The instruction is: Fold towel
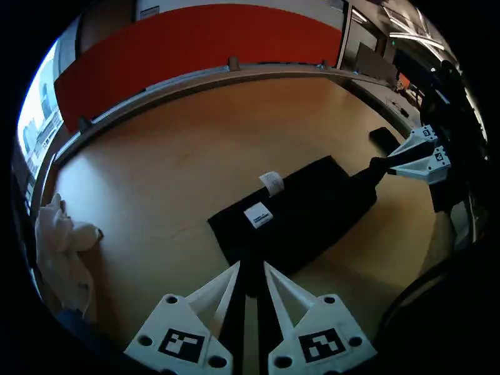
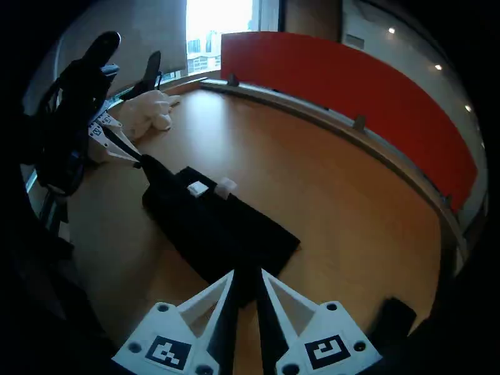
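Observation:
A black towel (image 1: 300,209) lies in a long folded strip on the wooden table (image 1: 187,144), with two white tags (image 1: 265,199) on top. My left gripper (image 1: 251,284) is shut on the strip's near corner in the left gripper view. The right gripper (image 1: 382,166) pinches the opposite end, lifting it slightly. In the right gripper view the same towel (image 2: 212,228) runs away from my right gripper (image 2: 247,284), which is shut on its near end. The left gripper (image 2: 142,160) holds the far end there, with a dark-sleeved person behind it.
A crumpled white cloth (image 1: 59,250) lies at the table's left edge, also seen as a white cloth (image 2: 147,112) near the window. A red partition (image 1: 200,44) backs the table. A small black object (image 1: 384,137) rests beyond the towel. Bare wood (image 2: 325,187) stretches alongside the towel.

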Motion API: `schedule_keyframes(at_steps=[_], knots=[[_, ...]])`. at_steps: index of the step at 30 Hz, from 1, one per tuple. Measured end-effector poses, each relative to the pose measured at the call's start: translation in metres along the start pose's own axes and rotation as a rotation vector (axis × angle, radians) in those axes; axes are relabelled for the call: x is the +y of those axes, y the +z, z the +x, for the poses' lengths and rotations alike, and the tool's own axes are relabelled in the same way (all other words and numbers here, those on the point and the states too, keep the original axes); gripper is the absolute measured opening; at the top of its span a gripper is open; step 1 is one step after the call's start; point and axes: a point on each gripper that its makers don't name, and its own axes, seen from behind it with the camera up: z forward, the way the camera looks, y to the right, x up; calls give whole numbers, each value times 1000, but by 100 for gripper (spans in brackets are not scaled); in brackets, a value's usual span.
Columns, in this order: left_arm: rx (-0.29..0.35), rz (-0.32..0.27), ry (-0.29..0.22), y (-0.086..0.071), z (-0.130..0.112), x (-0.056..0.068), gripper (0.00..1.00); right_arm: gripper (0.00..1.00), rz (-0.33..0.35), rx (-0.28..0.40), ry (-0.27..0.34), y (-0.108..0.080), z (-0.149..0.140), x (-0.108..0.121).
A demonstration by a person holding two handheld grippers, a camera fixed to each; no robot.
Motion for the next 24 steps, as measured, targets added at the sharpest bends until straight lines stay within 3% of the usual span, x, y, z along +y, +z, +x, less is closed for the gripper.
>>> schedule_keyframes(at_steps=[8,18,24], knots=[[-36,-10,21,21,-9,0,10,16,7,-34,16,16,-9,9],[-43,14,2,50,-7,-10,11,16,6,-67,31,43,-19,18],[-29,42,-19,65,-4,-18,23,21,-30,-78,45,59,-22,28]])
